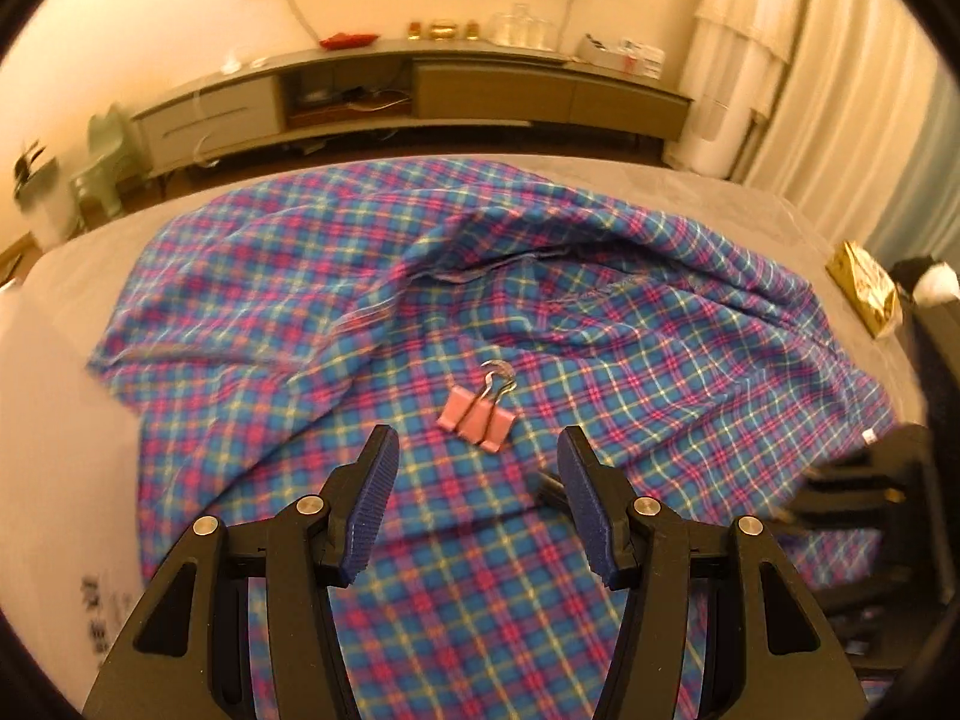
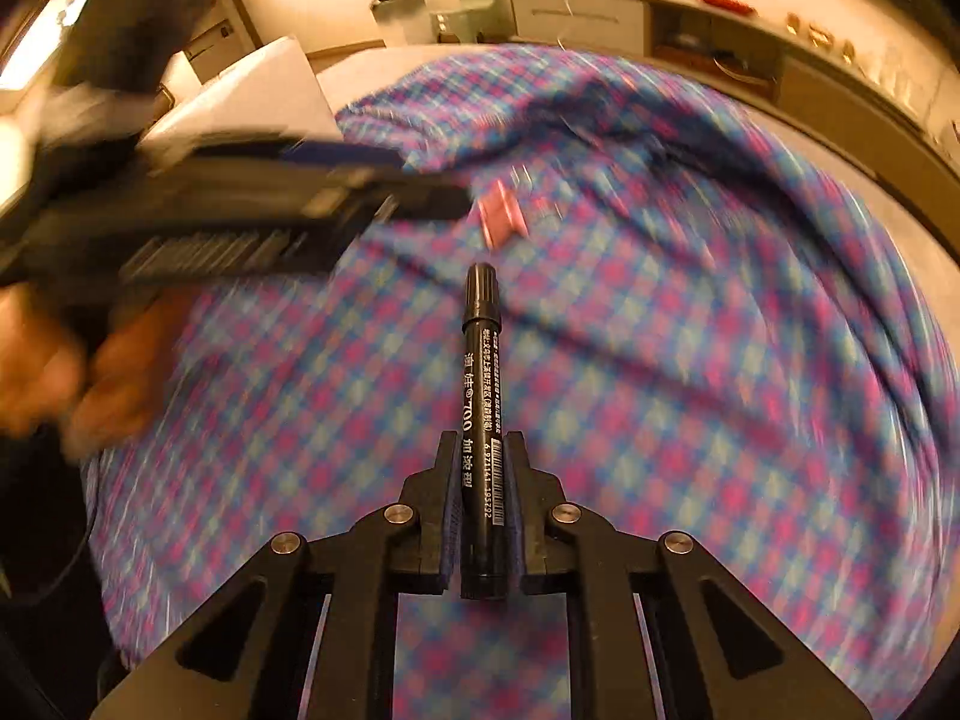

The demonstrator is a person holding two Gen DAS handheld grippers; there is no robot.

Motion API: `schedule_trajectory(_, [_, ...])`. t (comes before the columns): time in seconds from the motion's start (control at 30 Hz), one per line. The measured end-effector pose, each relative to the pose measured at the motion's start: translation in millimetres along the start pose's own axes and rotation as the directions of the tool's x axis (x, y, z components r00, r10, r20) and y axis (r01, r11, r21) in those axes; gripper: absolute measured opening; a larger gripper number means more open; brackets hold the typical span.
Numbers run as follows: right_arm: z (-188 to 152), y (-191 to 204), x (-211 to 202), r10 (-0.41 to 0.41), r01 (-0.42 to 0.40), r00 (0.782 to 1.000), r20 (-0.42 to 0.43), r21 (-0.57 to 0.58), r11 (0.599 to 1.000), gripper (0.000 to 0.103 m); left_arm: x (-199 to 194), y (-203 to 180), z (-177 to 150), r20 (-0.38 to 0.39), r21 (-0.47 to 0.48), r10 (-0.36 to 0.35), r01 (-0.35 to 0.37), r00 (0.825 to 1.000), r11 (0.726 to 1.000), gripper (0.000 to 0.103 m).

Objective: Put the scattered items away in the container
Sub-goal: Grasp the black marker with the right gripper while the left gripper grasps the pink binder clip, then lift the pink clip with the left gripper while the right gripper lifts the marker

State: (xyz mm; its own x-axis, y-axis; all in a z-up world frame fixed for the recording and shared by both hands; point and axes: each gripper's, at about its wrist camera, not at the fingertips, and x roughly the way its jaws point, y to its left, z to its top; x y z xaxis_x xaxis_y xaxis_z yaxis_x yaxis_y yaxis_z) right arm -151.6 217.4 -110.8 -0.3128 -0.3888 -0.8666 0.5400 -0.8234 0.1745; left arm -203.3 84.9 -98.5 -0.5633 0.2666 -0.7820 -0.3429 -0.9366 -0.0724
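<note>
I see a blue-pink plaid cloth (image 1: 420,276) rumpled over a pale table (image 1: 54,396); behind it a long low cabinet (image 1: 414,96) along the wall; white curtains (image 1: 840,78) right; a gold packet (image 1: 864,288) at the table's right edge.

A pink metal binder clip (image 1: 477,414) is laid on a rumpled plaid cloth (image 1: 300,276), at twelve o'clock of the left tongs (image 1: 477,459). A black marker pen (image 2: 482,420) is clamped in the right tongs (image 2: 482,450), its cap pointed to twelve o'clock toward the clip.

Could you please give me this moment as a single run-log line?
left gripper: open above pink binder clip | right gripper: shut on black marker | surface: plaid cloth
</note>
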Motion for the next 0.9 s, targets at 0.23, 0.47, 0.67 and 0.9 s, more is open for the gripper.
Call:
schedule_trajectory(0.23, [-21.6, -10.0, -18.3, -0.046, 0.045, 0.998, 0.041, 0.004, 0.999, 0.020, 35.2, 1.5, 2.3, 0.000, 0.032, 0.020, -0.020, 1.000, 0.999, 0.058])
schedule_trajectory(0.47, [-6.7, -1.0, 1.1, -0.036, 0.037, 0.995, 0.093, -0.010, 0.999, 0.014, 44.9, -3.0, 0.8, -0.016, 0.065, 0.003, -0.002, 1.000, 0.998, 0.040])
schedule_trajectory(0.67, [-14.3, -4.6, -6.7, -0.048, 0.045, 0.996, 0.076, 0.041, 0.998, 0.014, 44.5, -10.5, -0.8, -0.011, 0.088, 0.008, -0.007, 1.000, 0.996, 0.038])
schedule_trajectory(0.9, [-12.9, 1.5, -25.5, -0.058, 0.052, 0.993, 0.102, 0.065, 0.997, 0.014, 31.3, -15.2, -1.2, -0.006, 0.047, -0.014, 0.014, 1.000, 0.999, 0.038])
